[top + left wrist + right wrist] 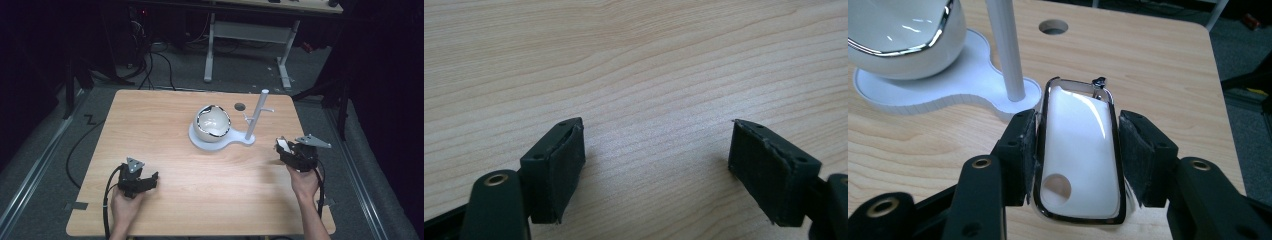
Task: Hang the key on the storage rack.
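My right gripper (1078,125) is shut on a flat white piece with a chrome rim (1078,150) and a round hole near its lower end; the pads press on its two long edges. In the high view this gripper (284,146) hangs above the table's right side, just right of a white stand (220,142). The stand carries a white shell with a chrome rim (212,123) and an upright post (259,112) with small pegs. My left gripper (150,177) rests low at the front left, and its jaws (656,140) stand wide open over bare wood.
A round hole (240,106) is cut in the wooden tabletop (165,125) behind the stand. The table's right edge lies close to my right hand. Beyond the far edge are a dark floor, cables and another table's white legs (209,50).
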{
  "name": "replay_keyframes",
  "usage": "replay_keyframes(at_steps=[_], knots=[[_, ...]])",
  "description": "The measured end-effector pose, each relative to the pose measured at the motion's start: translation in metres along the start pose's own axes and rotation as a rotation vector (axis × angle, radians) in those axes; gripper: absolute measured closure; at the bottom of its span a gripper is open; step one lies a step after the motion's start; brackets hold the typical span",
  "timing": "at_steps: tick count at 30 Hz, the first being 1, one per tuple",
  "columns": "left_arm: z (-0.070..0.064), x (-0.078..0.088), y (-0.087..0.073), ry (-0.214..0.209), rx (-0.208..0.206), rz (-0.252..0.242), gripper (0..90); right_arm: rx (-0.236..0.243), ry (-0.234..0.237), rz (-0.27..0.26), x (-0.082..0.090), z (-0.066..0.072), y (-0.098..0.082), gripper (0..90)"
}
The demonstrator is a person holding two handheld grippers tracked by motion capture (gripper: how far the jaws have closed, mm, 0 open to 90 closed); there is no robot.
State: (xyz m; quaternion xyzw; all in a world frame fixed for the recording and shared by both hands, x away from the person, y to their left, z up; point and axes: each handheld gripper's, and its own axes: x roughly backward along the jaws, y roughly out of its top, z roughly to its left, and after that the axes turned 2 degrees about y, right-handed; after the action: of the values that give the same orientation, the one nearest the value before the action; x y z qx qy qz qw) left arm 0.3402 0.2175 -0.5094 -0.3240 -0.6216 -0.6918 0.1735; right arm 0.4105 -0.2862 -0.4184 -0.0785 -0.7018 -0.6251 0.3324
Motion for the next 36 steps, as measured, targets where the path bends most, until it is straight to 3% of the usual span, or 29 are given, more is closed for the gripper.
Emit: replay_keyframes(at_steps=[15,36], knots=[[0.0,0.0,0.0,0.0,-0.001,0.0,22.9,0.024,0.035,-0.059,0.022,0.004,0.015,51.3],[0.0,0.0,0.0,-0.002,-0.002,0.0,22.9,0.057,0.043,-0.105,0.039,0.007,0.032,51.2]])
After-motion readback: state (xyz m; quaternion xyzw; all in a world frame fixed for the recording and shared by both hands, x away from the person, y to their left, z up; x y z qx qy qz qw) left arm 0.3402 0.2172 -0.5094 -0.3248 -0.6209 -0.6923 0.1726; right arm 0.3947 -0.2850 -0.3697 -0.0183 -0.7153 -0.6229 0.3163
